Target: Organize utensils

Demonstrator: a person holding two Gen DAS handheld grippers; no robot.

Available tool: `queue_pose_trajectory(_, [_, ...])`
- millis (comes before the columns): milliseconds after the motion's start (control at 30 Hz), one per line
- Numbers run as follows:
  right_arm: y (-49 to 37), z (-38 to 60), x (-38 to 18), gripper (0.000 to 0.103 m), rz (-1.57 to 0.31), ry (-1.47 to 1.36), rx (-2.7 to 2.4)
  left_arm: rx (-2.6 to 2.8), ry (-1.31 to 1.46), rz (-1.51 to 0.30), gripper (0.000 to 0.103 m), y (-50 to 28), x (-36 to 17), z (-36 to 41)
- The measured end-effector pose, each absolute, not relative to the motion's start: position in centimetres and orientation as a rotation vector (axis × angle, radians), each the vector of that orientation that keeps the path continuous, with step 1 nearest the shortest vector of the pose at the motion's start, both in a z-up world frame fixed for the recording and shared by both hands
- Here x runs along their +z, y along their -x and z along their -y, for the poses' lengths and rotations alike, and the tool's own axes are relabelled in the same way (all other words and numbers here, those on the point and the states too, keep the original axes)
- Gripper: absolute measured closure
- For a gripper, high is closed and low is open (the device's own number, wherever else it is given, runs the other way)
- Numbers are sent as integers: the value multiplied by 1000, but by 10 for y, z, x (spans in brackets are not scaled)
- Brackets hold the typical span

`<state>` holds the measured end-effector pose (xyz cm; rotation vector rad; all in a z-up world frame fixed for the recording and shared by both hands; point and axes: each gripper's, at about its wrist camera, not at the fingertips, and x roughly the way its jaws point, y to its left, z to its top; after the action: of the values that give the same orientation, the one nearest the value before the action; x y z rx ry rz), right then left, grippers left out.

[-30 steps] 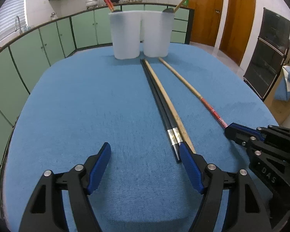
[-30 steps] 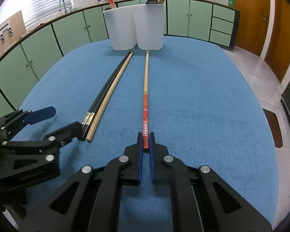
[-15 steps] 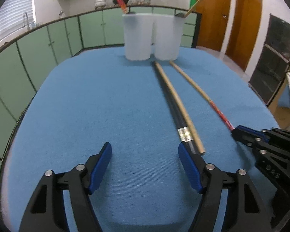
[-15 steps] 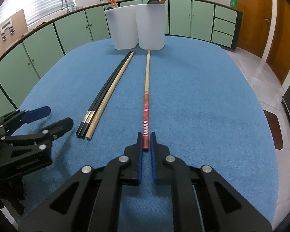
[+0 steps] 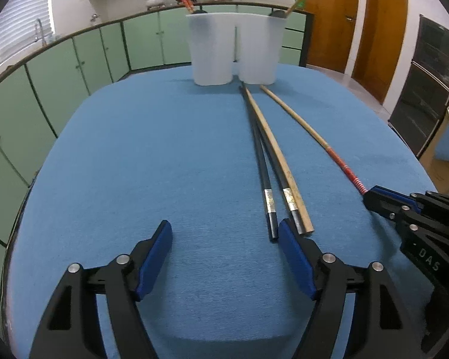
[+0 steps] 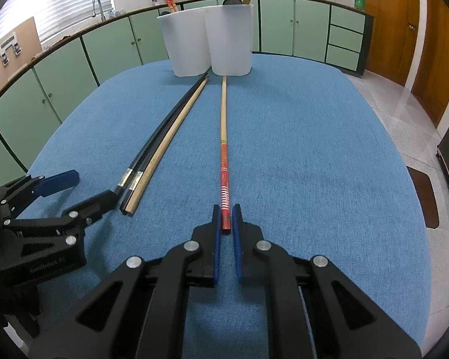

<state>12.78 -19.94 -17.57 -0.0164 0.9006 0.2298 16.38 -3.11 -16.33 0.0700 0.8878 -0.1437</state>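
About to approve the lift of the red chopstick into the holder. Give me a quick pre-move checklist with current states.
1. Right gripper closed on the red chopstick at its near end: ok.
2. Chopstick lies apart from the black chopsticks and the plain wooden chopstick: ok.
3. Left gripper open and holding nothing: ok.
4. Left gripper's right finger clear of the black pair's ends: not ok, very close.
5. White holder upright on the blue cloth: ok.
6. Free space inside the holder: cannot tell.
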Motion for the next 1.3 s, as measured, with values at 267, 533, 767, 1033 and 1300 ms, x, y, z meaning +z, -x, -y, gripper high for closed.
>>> queue_pose_trajectory(267, [-116,203,-173,80,-880,35,269,-159,-98,-889,31,-160,-164,35])
queue_pose_trajectory(533, [-114,207,-174,78,-893,27,274,-155,-80,-896,36,-165,-165,34])
queue_pose_trajectory(767, [-121,201,-176,83,-901,55,268,-174,-73,-895,55,-169,-165,40])
queue_pose_trajectory(1033, [-120,197,-175,98,-895,71,271,-223,-41,-891,96,-171,-164,51])
queue_pose_trajectory(1300, [-111,206,-150,98,-828,49,278,-224,-23,-848,96,-160,-146,44])
